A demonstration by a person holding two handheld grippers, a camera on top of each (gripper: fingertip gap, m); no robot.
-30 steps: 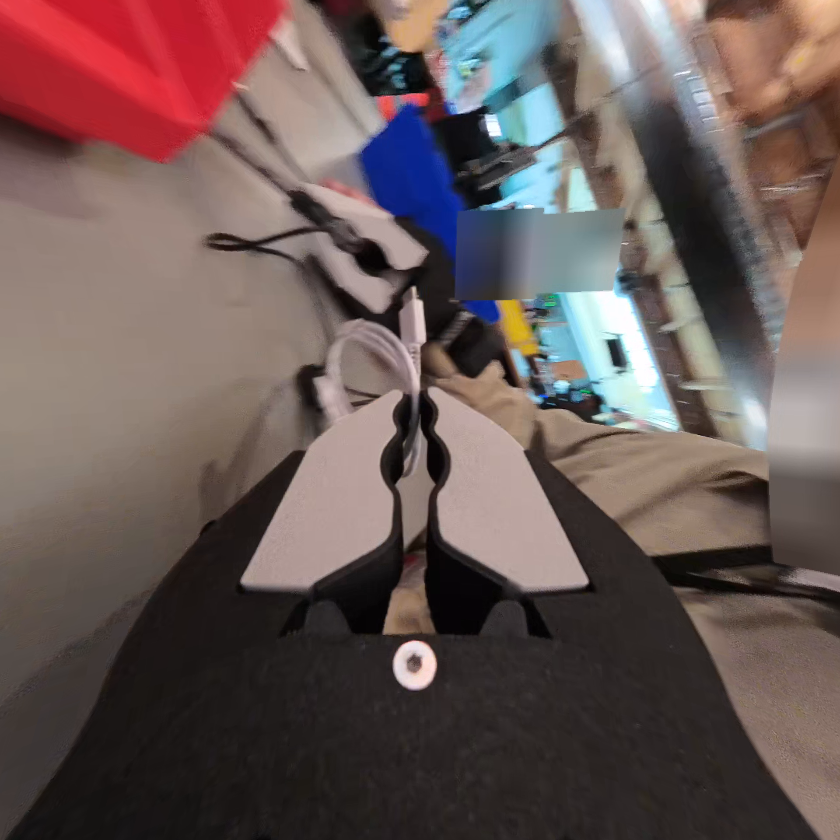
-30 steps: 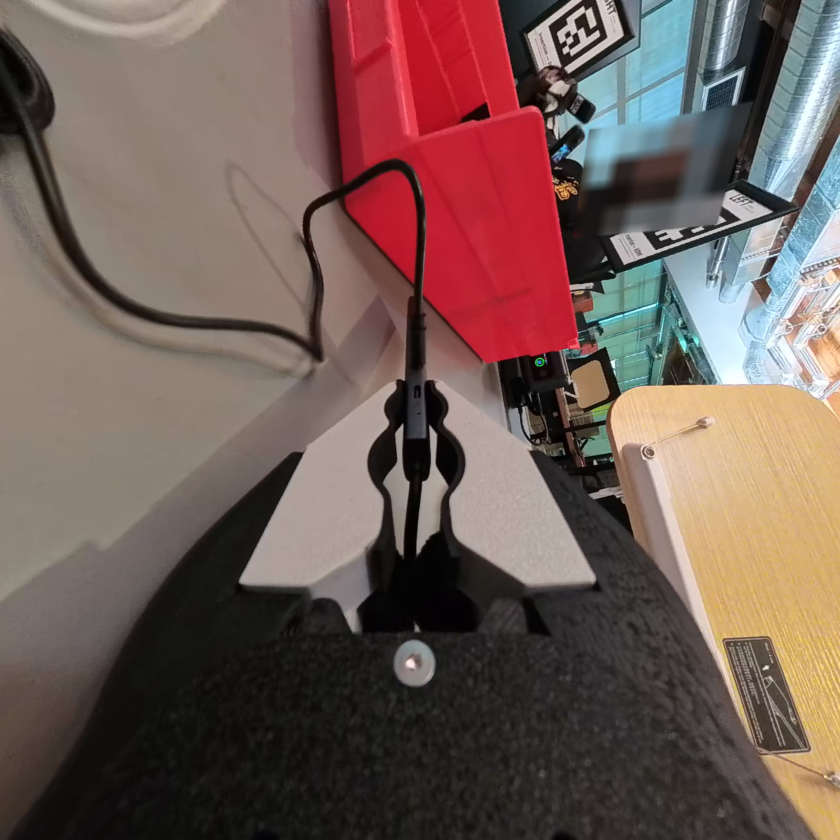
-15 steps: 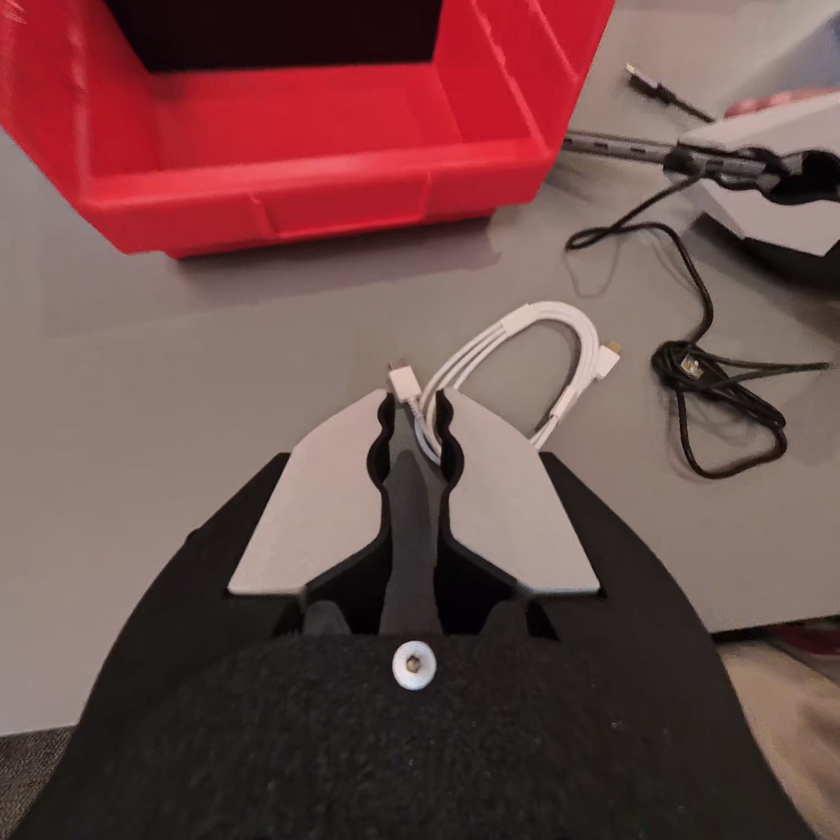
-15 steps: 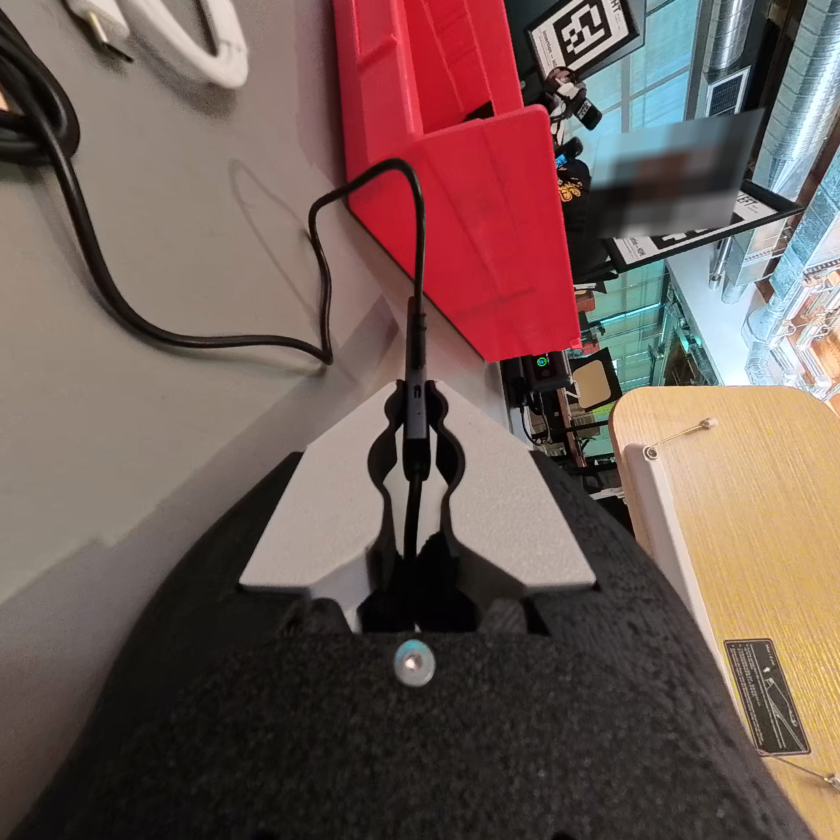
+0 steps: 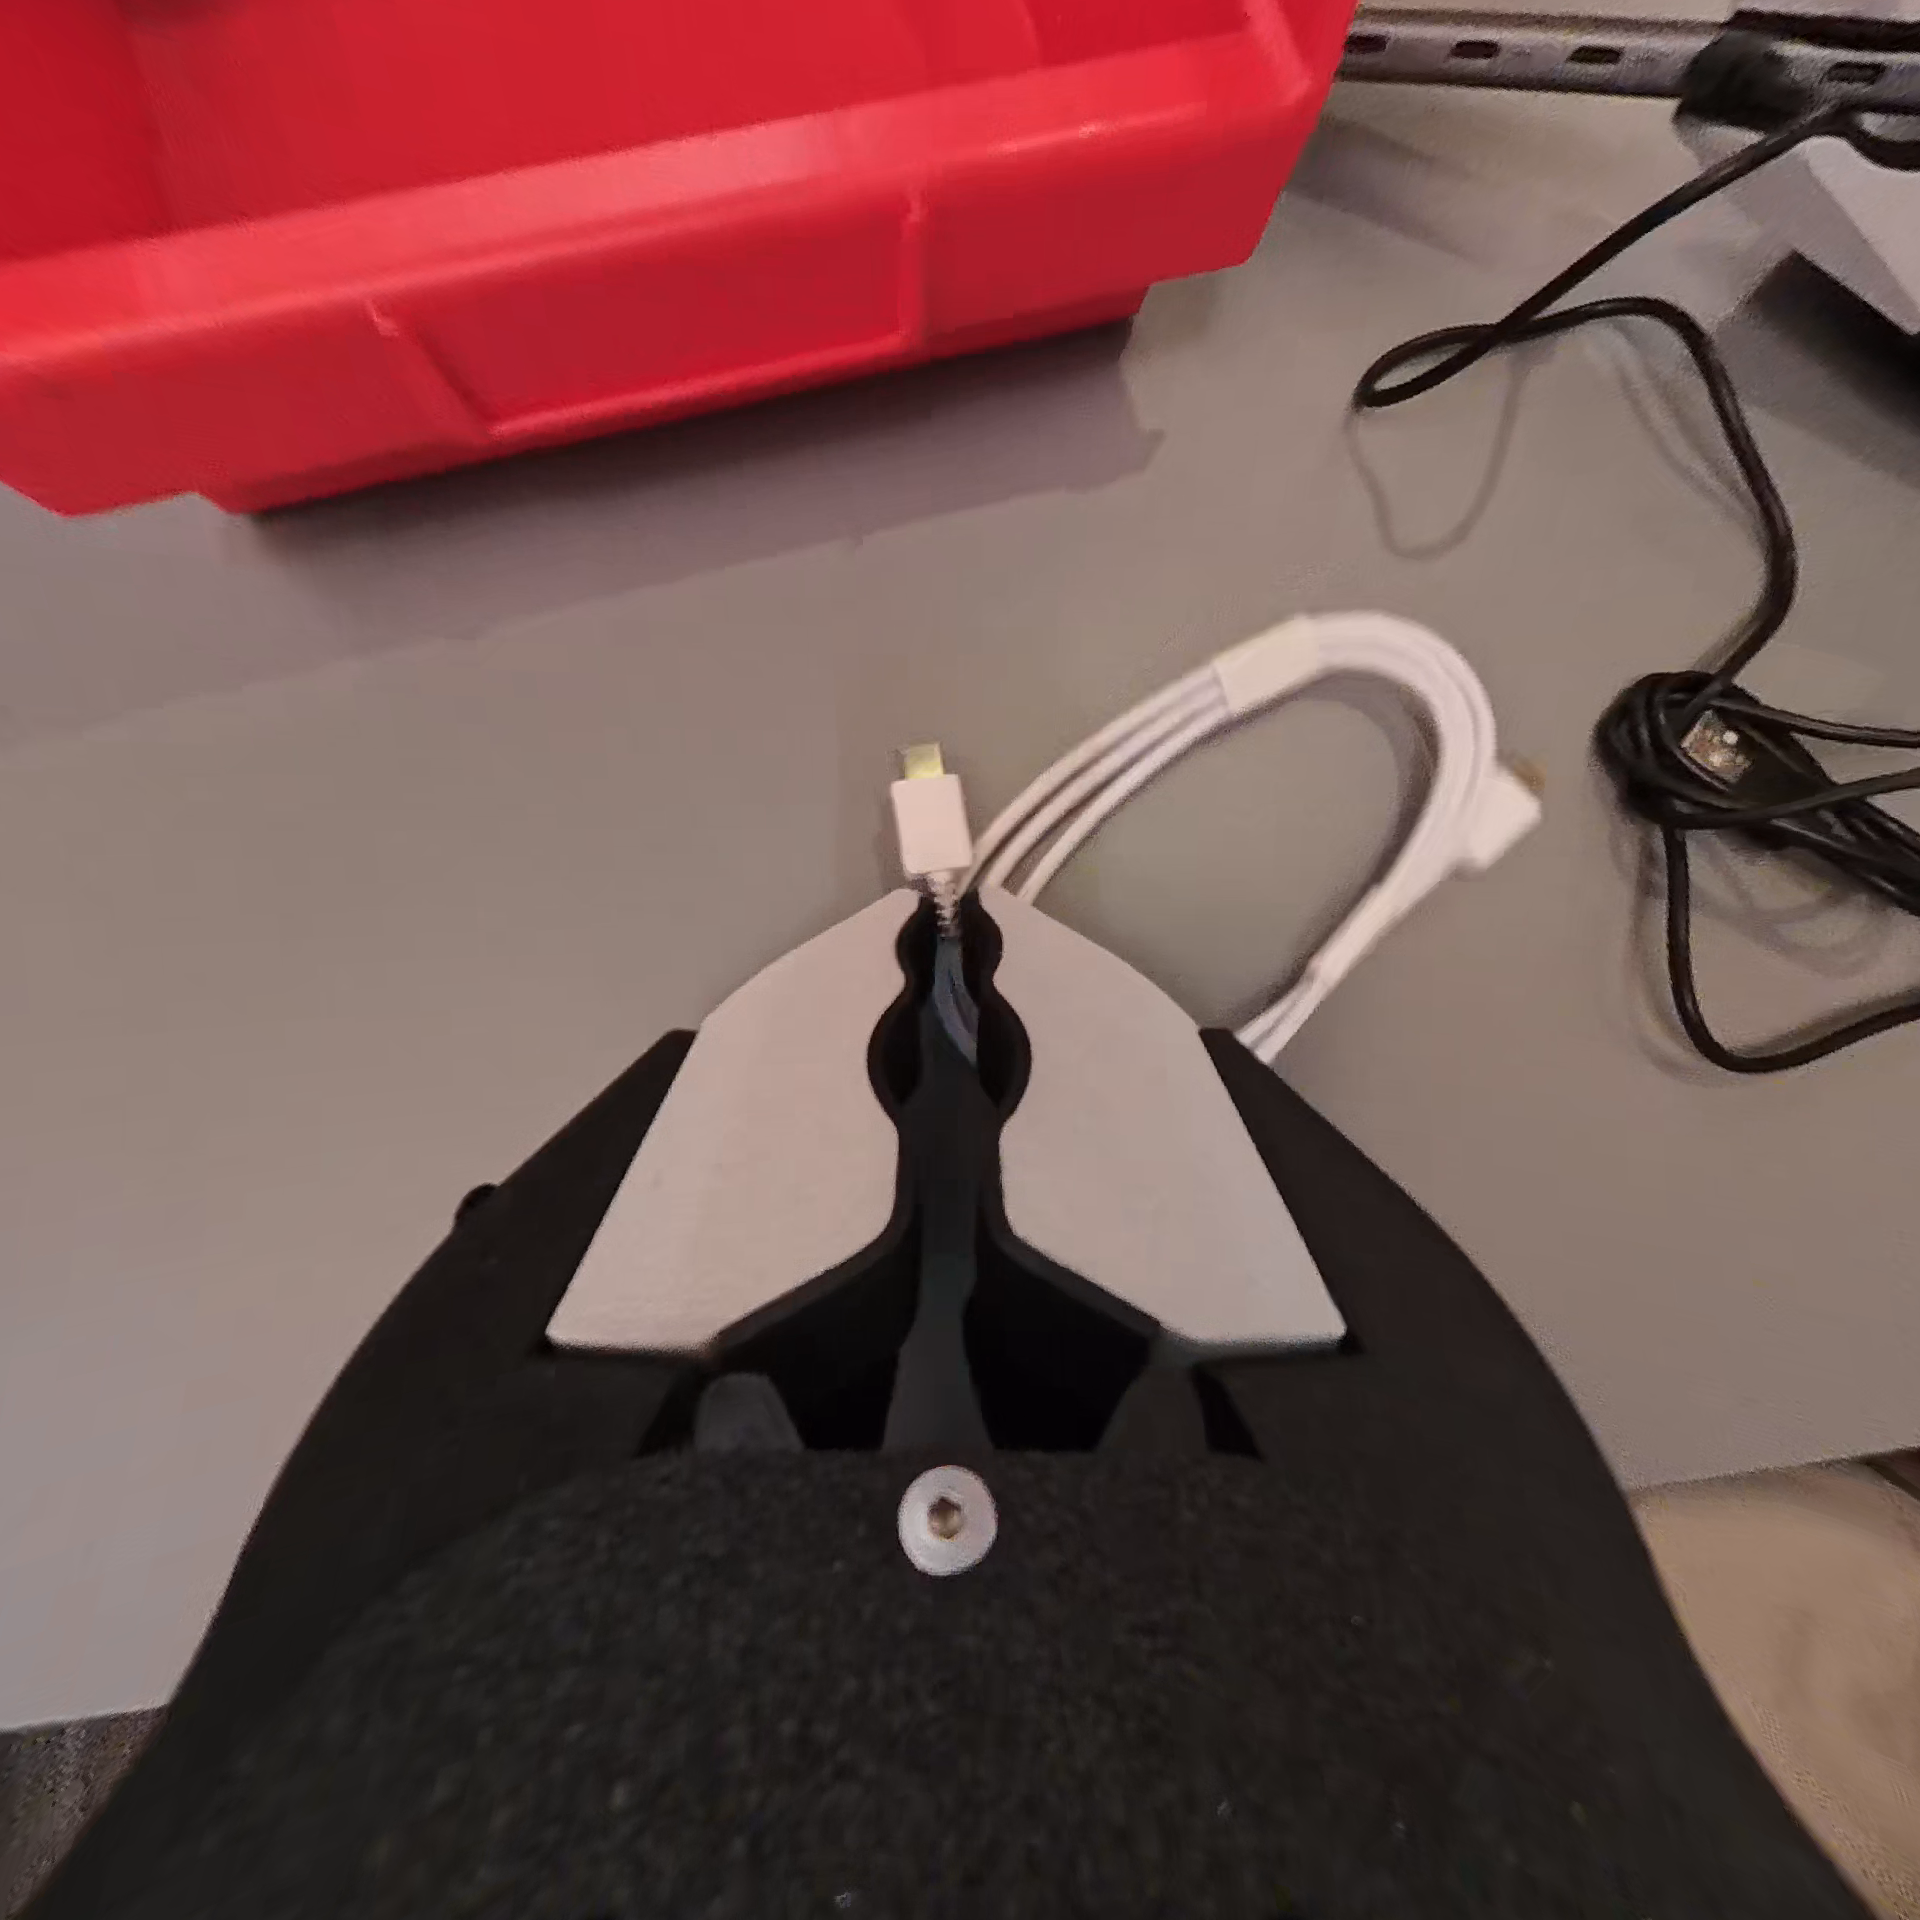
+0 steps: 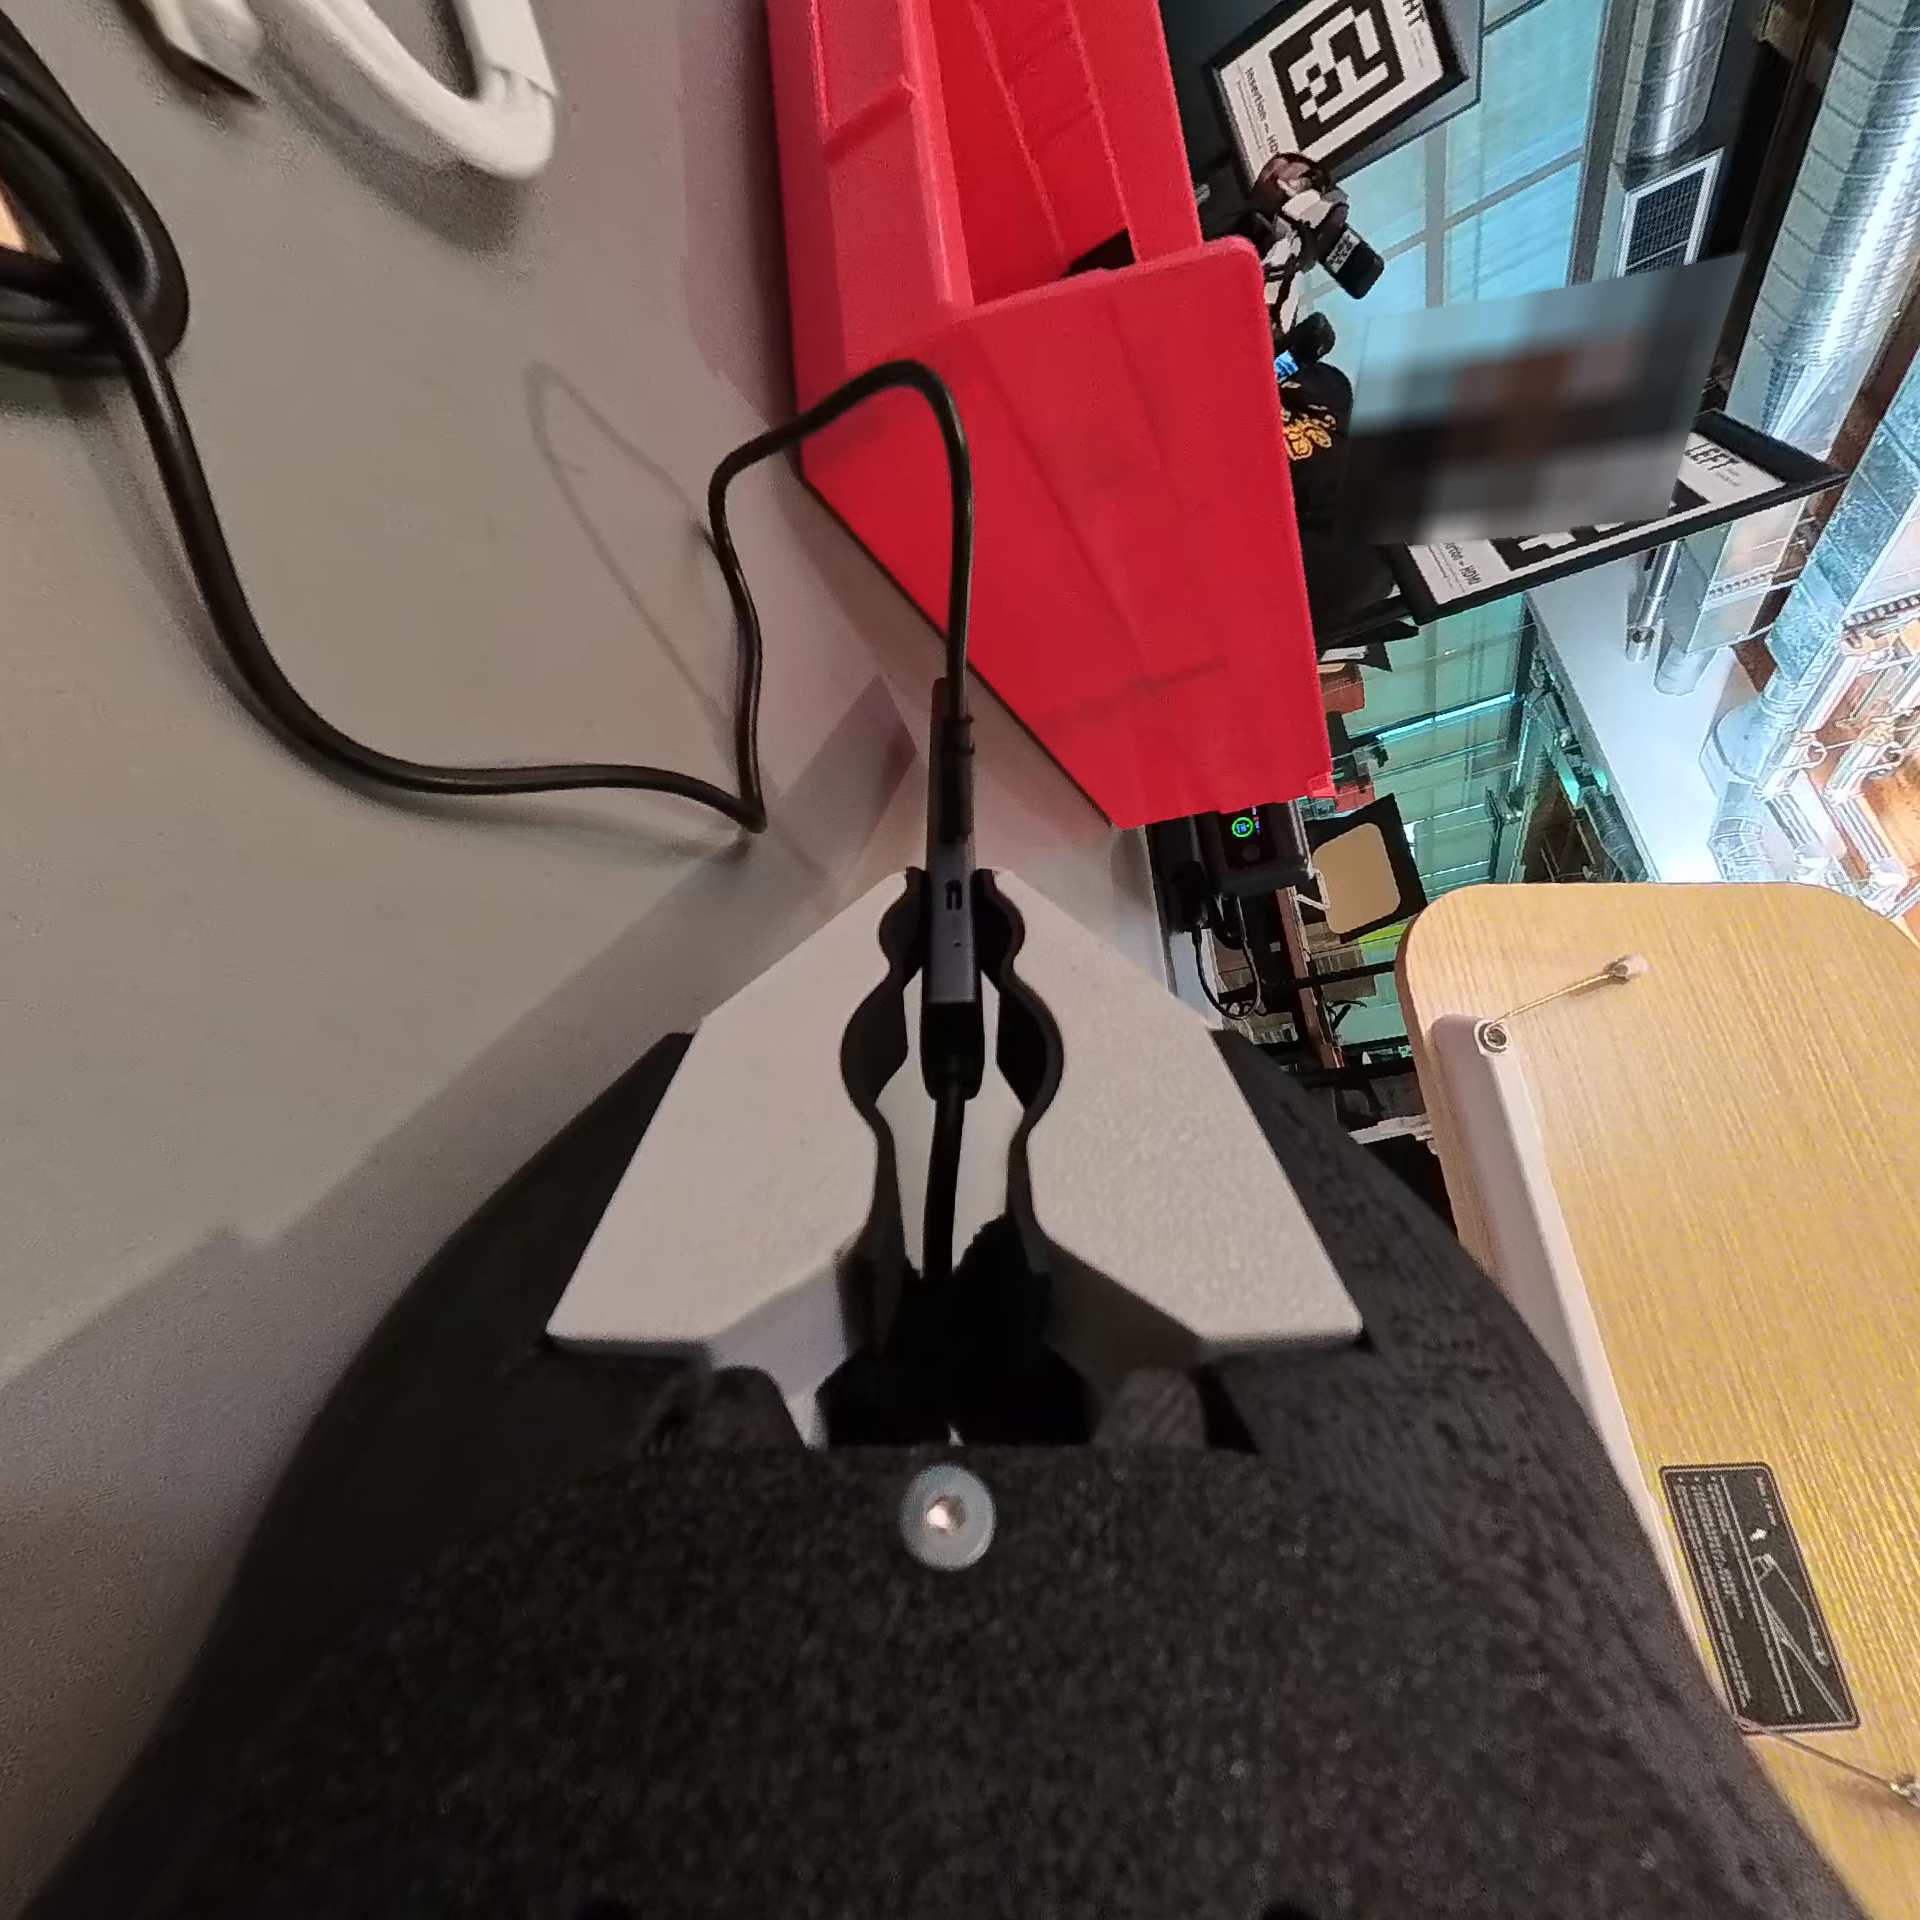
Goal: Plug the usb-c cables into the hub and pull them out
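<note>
- the left gripper (image 5: 948,920) has its fingers closed on the white cable (image 5: 1340,748) just behind the plug (image 5: 932,826), so the plug points forward, free for insertion.
- the right gripper (image 6: 951,904) clamps the grey hub (image 6: 954,925) on edge – i judge to steady it; a black cable (image 6: 312,727) trails over the table (image 6: 364,520) by the red bin (image 6: 1091,468).

Left view looks down close; right rolled sideways; both share red bin (image 5: 644,239).
</note>
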